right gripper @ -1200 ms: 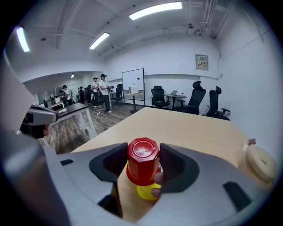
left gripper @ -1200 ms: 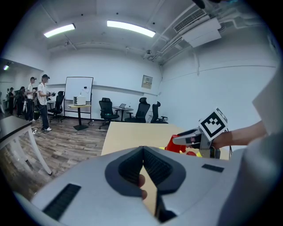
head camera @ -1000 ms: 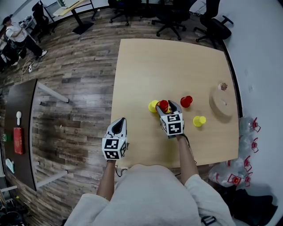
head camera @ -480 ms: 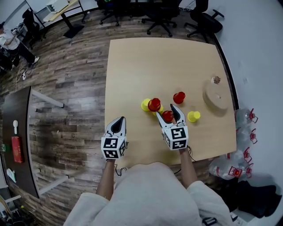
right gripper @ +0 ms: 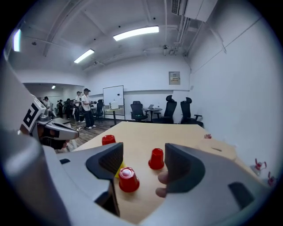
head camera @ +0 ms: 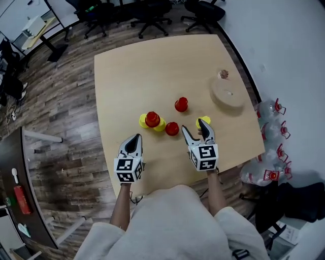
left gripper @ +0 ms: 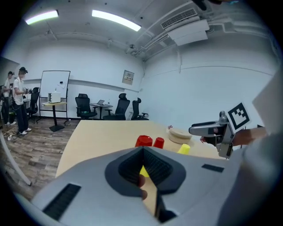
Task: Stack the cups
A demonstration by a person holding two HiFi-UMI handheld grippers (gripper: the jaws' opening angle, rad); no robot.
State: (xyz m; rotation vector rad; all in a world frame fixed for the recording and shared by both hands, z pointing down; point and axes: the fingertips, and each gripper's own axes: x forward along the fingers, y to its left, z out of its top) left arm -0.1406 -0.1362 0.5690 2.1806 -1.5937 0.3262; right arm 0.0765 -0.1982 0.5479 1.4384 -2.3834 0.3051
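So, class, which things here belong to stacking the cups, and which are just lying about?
Job: red cups, yellow cups, left gripper, right gripper.
Lying about: round wooden disc, water bottles, office chairs.

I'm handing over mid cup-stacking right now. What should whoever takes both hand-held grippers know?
Left hand-held gripper: shut, empty.
Right hand-held gripper: open, jaws just been opening, holding nothing.
Near red cup stands on the table ahead of the right jaws, with the single yellow cup by them.
Done, maybe: the clustered red cup sits against two yellow cups; whether it is stacked is unclear.
Left: the far red cup and the loose cups still need stacking.
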